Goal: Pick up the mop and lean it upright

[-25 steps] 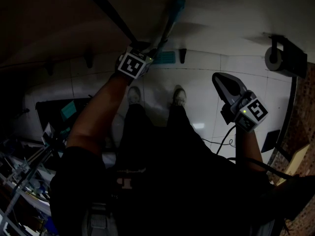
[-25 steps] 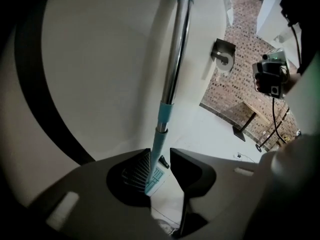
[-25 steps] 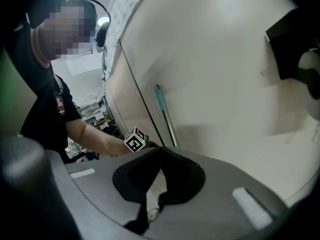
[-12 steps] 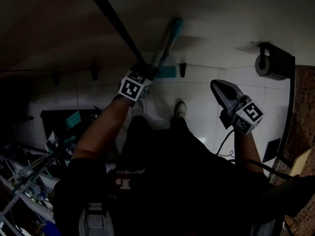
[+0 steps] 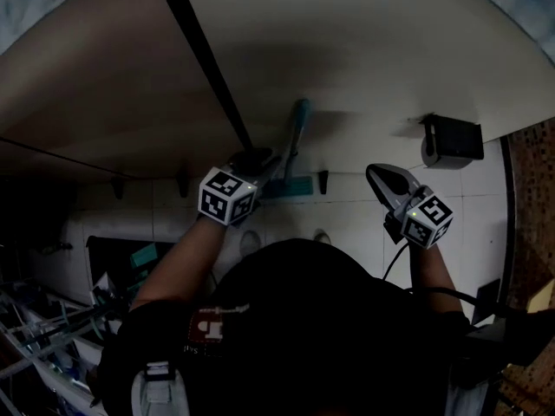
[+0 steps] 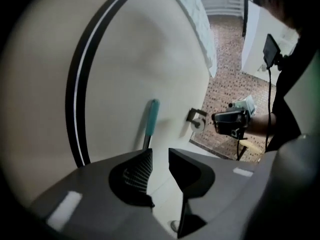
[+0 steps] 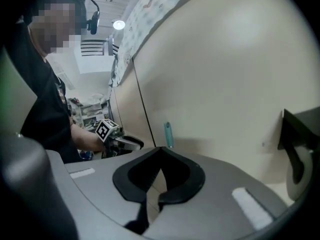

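Paper roll (image 5: 430, 152) sits in wall holder (image 5: 458, 136), mop (image 5: 296, 134) nearby.

The camera on your head looks steeply down past your own chest and arms at the cream wall (image 5: 364, 50), seeing both tools from behind. The camera on your left gripper (image 5: 253, 158) faces that wall from close by and catches your right gripper (image 5: 375, 173) off to its right. The right one looks leftward along the same wall. All three share the teal mop handle (image 5: 298, 121), the black stripe (image 5: 208, 59) and the paper holder (image 5: 451, 139).
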Available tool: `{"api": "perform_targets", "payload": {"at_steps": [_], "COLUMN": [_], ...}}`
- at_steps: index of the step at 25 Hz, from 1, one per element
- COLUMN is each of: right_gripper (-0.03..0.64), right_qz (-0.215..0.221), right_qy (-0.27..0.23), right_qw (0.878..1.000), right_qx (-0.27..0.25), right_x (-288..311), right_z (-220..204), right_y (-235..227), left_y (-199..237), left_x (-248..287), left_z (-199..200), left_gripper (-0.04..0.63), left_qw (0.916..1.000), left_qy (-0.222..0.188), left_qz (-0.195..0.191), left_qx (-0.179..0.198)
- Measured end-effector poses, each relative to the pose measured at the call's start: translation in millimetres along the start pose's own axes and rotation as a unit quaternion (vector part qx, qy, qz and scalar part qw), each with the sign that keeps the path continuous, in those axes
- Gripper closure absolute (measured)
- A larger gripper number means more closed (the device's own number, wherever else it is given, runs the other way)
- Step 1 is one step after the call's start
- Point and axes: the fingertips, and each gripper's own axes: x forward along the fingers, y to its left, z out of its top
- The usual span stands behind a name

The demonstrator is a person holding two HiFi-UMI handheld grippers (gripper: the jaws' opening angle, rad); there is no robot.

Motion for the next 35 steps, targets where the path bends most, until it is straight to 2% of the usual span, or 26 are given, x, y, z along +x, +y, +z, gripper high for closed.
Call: {"api": "perform_targets", "payload": {"at_steps": [3, 8, 11, 15, 24, 35], "right_gripper": [0.601, 0.602, 0.603, 0.603, 0.604, 0.604], "right_qz": [0.007, 0.014, 0.029, 0.038, 0.036, 0.036], "right_qy": [-0.028, -0.064, -0.093, -0.107, -0.092, -0.088], "right_qw": [1.0, 0.997, 0.994, 0.993, 0.995, 0.995], "right_qx": [-0.013, -0.05, -0.05, -0.024, -0.034, -0.035], "right_x": [-1.9, -4.1, -4.8, -11.8, -13.5, -22.0], "right_z": [32.7, 87.4, 114.8, 128.6, 127.9, 120.7], "right_y": [8.8, 10.8, 13.0, 23.2, 30.4, 38.0], "left_y": [-12.6, -20.0, -23.6, -36.8, -37.8, -49.8], "left_x": [-30.7, -73.9, -88.6, -110.2, -130.6, -132.6], "left_z": [50.7, 118.9, 140.7, 144.0, 142.0, 132.3], "left_gripper": [0.517, 0.567, 0.575, 0.577, 0.577, 0.577], "left_qw": [0.9975, 0.9858, 0.9798, 0.9772, 0.9753, 0.9776], "left_qy": [-0.069, -0.165, -0.197, -0.209, -0.219, -0.209], "left_qz": [-0.018, -0.03, -0.032, -0.034, -0.019, -0.025], "left_qx": [0.003, 0.007, 0.01, 0.016, 0.016, 0.011]}}
